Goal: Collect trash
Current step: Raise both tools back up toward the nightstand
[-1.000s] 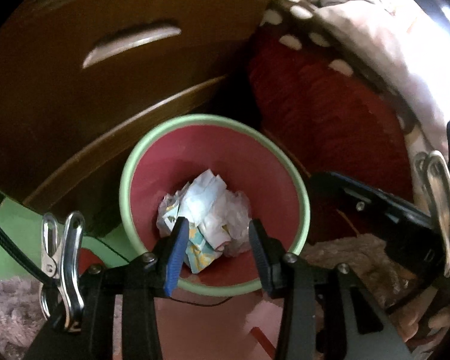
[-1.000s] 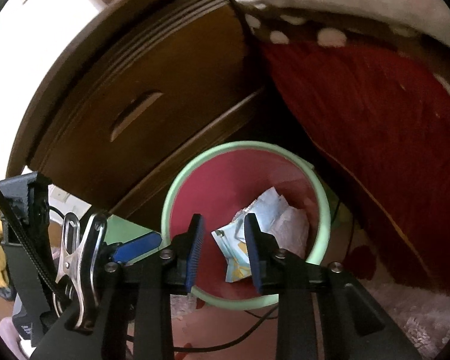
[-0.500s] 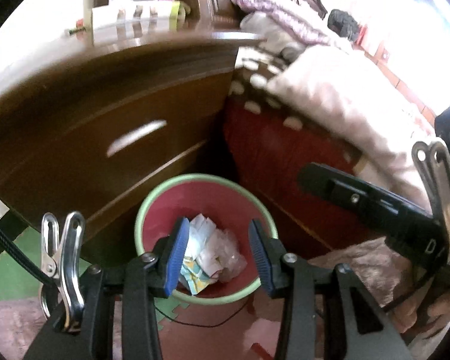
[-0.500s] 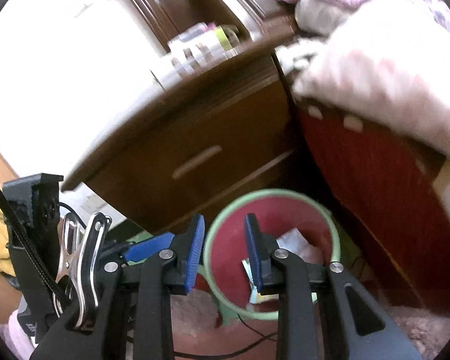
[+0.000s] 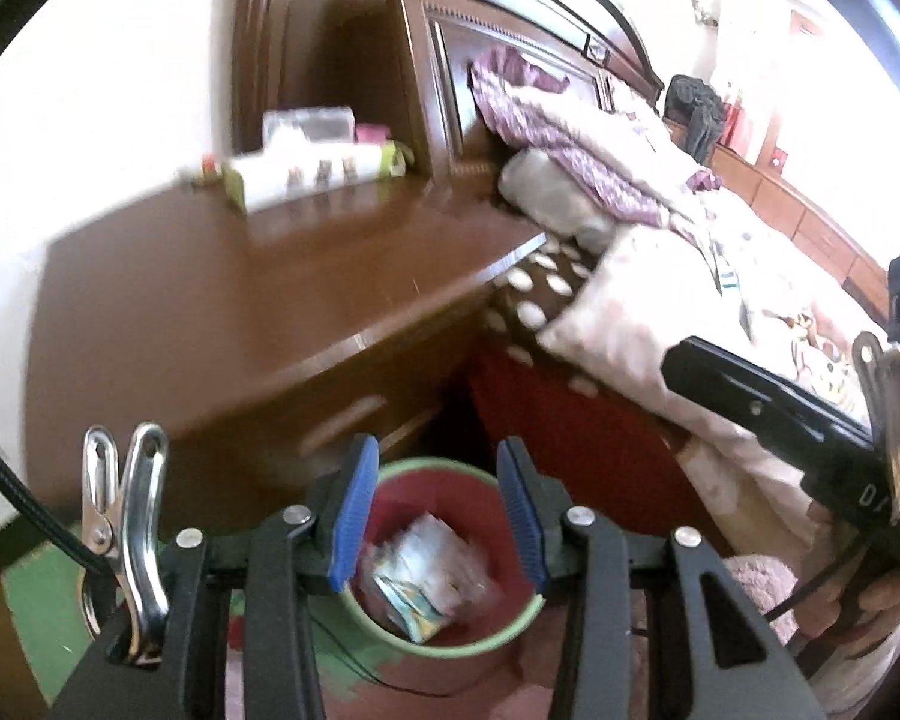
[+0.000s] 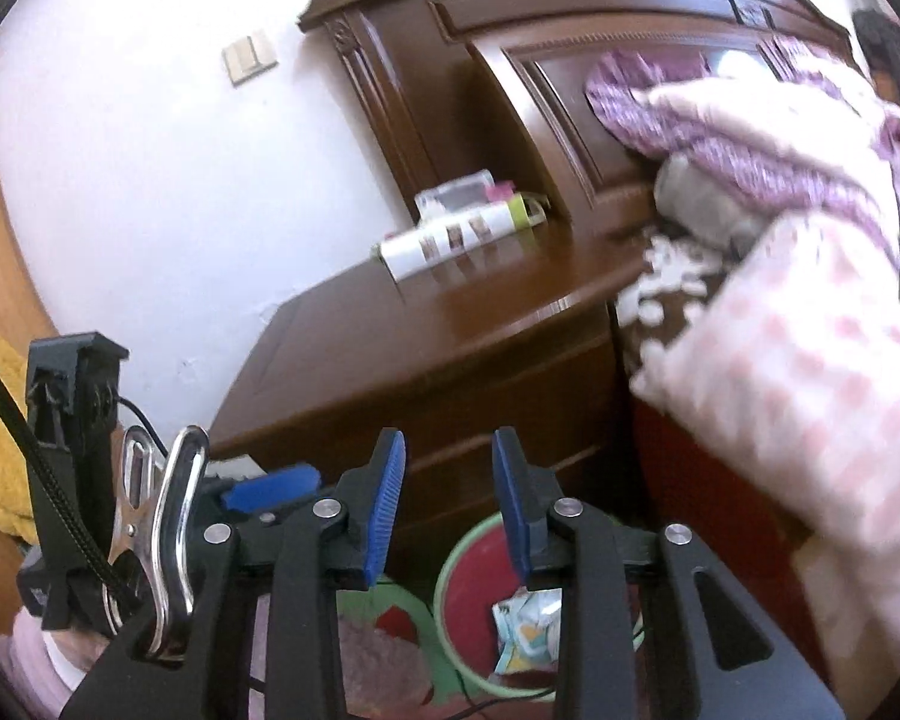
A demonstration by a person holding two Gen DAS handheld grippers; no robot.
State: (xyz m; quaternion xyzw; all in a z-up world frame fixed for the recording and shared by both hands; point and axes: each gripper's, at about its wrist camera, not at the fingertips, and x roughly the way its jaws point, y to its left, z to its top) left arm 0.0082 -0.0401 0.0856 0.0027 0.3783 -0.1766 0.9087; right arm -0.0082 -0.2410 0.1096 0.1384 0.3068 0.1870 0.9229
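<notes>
We see the left gripper [image 5: 438, 504] with jaws spread, nothing between the pads. The right gripper [image 6: 450, 504] is opening, also empty. The crumpled wrappers [image 5: 429, 576] lie inside the red wastebasket with a green rim [image 5: 462, 648], on the floor between the brown nightstand [image 5: 270, 300] and the bed [image 5: 660, 300]. A white box [image 6: 450, 237] sits on the nightstand; its print is too blurred to read.
</notes>
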